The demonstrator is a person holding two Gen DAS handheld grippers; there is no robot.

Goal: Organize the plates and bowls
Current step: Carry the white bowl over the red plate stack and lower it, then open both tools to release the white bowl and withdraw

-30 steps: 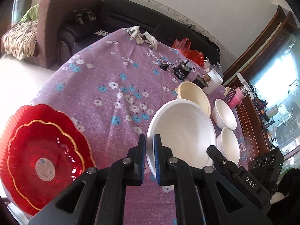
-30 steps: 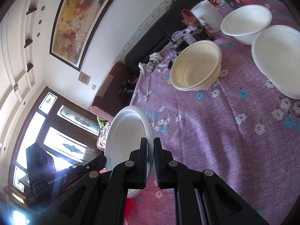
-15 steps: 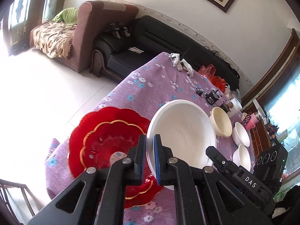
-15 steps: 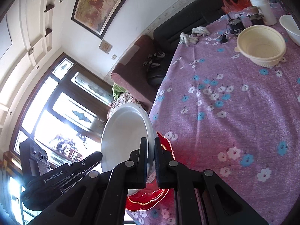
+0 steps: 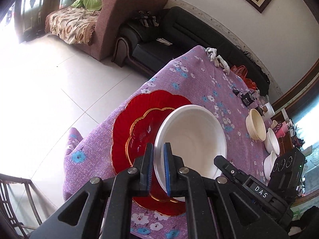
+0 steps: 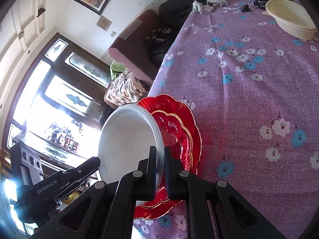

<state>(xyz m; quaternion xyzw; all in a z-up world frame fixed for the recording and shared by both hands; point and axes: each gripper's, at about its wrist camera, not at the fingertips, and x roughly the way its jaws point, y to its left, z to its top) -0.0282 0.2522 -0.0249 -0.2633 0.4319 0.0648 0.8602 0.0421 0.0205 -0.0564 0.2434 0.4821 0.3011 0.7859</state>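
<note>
White bowl [image 5: 191, 139] rim between both tools' jaws

My left gripper [image 5: 158, 167] pointed steeply downward, its jaws closed tight on the near rim of the big white bowl [image 5: 191, 139]. My right gripper [image 6: 160, 164] pointed down at a gentler slant, its jaws likewise clamped on the opposite rim of that bowl [image 6: 127, 139]. Each gripper showed in the other's view: the right at the lower right of the left view, the left at the lower left of the right view.
</note>
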